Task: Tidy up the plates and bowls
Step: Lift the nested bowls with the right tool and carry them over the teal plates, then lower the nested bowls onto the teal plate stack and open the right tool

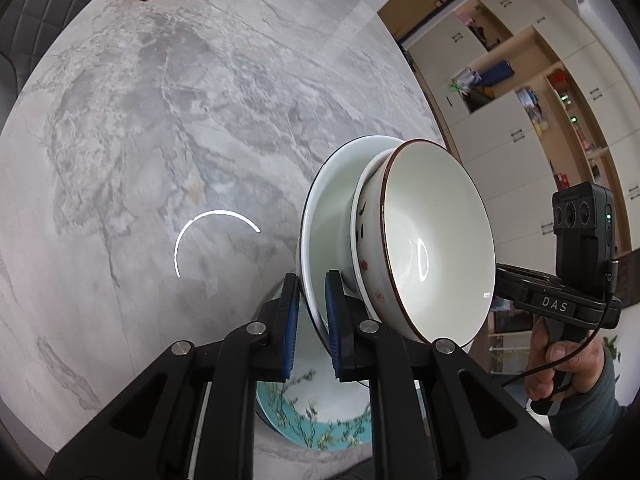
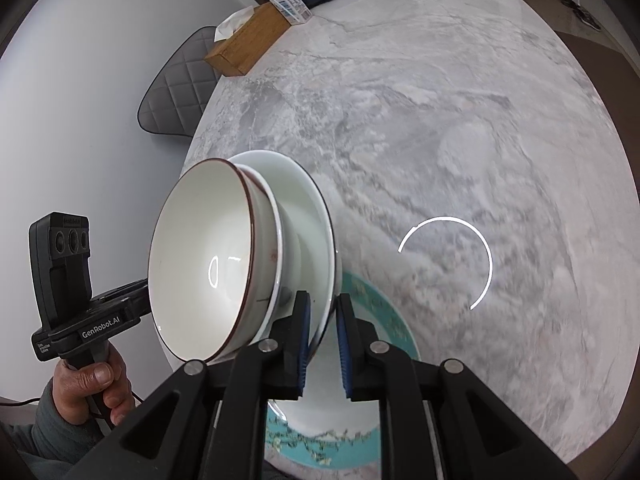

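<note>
Both the left gripper point(image 1: 313, 312) and right gripper point(image 2: 322, 334) pinch opposite rims of the white glazed plate point(image 1: 320, 216) carrying stacked brown-rimmed white bowls point(image 1: 436, 240), lifted above the teal floral plate point(image 1: 320, 428) at six o'clock; uneven tilt could slide the bowls onto the grey marble tabletop point(image 1: 160, 120).

Both tools — left point(image 1: 314, 312), right point(image 2: 322, 332) — clamped shut, angled downward.

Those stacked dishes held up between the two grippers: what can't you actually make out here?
- Teal floral plate on the table: left wrist view, mostly hidden behind the left gripper.
- White plate: its underside faces away in both views.
- Lower bowl in the stack: only its outer wall shows; the brown-rimmed bowl fills it.
</note>
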Demonstrator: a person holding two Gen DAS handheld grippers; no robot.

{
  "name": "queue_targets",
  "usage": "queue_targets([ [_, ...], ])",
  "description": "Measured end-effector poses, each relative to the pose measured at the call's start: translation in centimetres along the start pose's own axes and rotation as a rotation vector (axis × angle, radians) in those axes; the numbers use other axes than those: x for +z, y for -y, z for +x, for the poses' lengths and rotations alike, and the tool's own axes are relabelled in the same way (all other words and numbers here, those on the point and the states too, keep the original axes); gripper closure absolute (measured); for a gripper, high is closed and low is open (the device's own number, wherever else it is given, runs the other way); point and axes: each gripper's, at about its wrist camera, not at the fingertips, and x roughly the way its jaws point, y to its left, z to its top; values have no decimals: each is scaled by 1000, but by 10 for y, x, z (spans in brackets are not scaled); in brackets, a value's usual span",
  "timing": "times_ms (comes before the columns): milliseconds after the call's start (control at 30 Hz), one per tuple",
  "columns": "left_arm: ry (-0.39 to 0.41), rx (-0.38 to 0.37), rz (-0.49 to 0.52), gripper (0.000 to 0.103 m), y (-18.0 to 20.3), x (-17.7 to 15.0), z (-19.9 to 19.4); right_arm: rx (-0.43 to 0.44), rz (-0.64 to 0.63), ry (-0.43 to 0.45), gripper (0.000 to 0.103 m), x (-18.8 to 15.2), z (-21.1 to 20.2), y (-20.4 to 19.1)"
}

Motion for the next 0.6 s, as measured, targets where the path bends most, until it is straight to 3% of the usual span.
queue_targets([
  [300,-67,10,54,91,8,-41,8,-17,60,-6,88,-47,3,12],
  [600,-111,36,82,91,9,-62,25,-42,78,-27,88,-68,13,23],
])
